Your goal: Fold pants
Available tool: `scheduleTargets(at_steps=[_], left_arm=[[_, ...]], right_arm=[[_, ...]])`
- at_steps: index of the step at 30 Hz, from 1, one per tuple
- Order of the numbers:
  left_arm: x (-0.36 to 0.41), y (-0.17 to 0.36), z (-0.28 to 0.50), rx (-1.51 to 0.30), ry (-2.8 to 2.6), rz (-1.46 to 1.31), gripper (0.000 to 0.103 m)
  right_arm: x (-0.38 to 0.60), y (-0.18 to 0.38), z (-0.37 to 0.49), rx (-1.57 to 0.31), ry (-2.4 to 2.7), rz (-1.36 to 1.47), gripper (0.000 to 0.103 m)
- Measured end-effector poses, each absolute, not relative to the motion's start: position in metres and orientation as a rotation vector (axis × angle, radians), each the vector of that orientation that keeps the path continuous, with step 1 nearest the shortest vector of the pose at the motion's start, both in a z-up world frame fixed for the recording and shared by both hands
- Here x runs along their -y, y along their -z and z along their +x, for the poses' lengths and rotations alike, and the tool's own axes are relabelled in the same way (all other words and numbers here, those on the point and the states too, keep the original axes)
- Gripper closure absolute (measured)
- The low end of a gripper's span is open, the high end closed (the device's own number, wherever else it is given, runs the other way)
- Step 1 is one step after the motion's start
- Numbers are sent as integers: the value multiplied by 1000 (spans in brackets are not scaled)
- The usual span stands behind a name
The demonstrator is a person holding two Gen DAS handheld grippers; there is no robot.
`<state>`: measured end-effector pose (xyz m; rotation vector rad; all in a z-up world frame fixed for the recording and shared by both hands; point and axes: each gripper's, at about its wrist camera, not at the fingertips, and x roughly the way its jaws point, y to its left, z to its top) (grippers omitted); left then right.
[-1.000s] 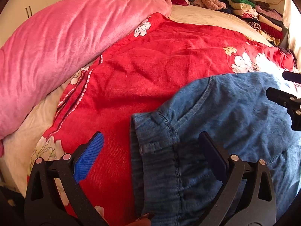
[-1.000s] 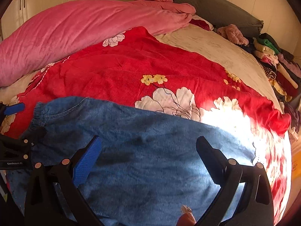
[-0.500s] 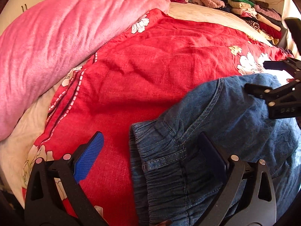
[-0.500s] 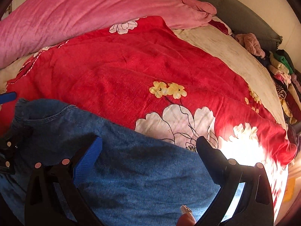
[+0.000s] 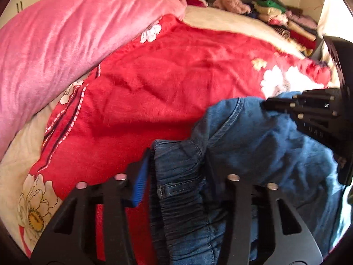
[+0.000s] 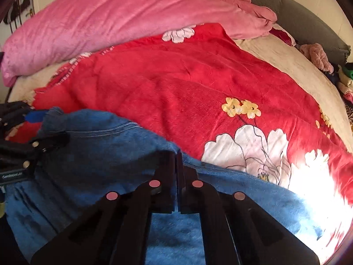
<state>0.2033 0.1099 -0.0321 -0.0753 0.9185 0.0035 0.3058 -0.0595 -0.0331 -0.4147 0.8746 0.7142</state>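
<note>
blue denim pants [image 5: 253, 145] bunched at near edge of bed [image 6: 275, 57], on red floral blanket [image 5: 167, 84]. left hand-held gripper [image 5: 176, 167] closing, elastic waistband between pads. right hand-held gripper [image 6: 176, 163] pinched fully together on far denim edge, thin bite only. likely trouble: thin edge slipping free on lift, leaving fold lopsided; left pads catching just one layer of gathered waistband; plush blanket dragging along. pink quilt [image 6: 114, 22] well apart, no obstacle.
</note>
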Motion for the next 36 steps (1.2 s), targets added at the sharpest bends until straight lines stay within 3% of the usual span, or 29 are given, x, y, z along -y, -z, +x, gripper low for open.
scheduleTargets(at_steps=[17, 25, 36], left_arm=[[-99, -25, 108, -690, 174, -44, 76], [-97, -11, 63, -737, 204, 10, 76], [-97, 17, 33, -856, 207, 64, 73]], right_arm=[[139, -24, 178, -739, -786, -235, 103], [158, -33, 96, -723, -842, -212, 103], [152, -3, 20, -824, -880, -202, 103]])
